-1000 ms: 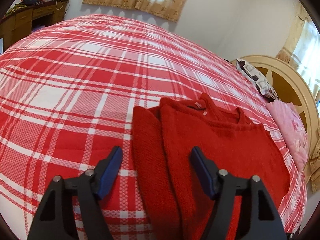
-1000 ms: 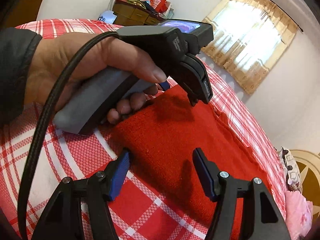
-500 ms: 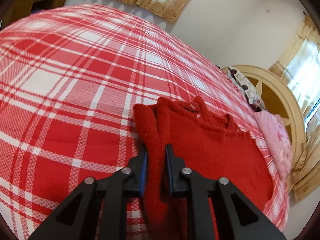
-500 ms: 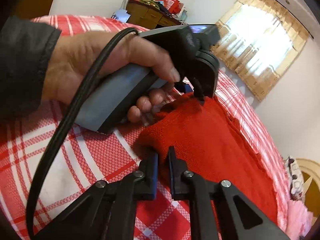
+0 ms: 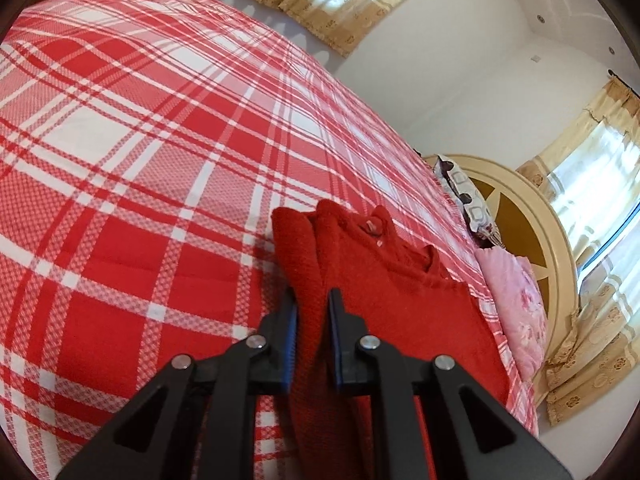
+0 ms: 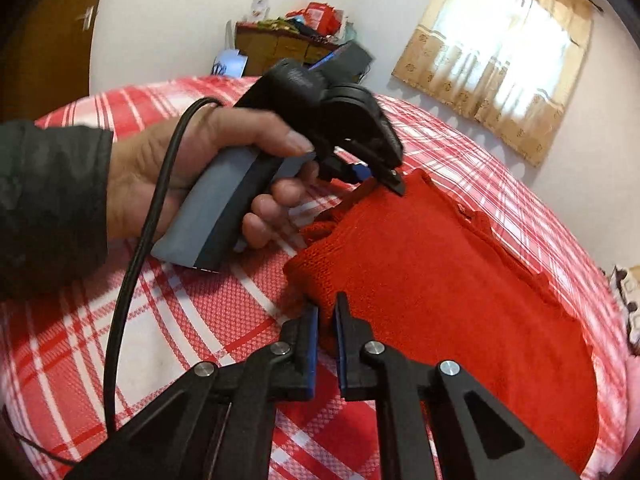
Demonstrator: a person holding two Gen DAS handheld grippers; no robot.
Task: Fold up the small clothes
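Jaws that gaped a second before had clenched on the red sweater (image 5: 404,304) at lower centre, my left gripper (image 5: 313,332) pinching its folded edge, my right gripper (image 6: 327,334) its corner, ready to fold

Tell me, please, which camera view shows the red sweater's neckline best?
The left wrist view: the red sweater lies facing it, with the neckline and its small label in sight. In the right wrist view the neckline shows only as a wavy far edge, seen from the side.
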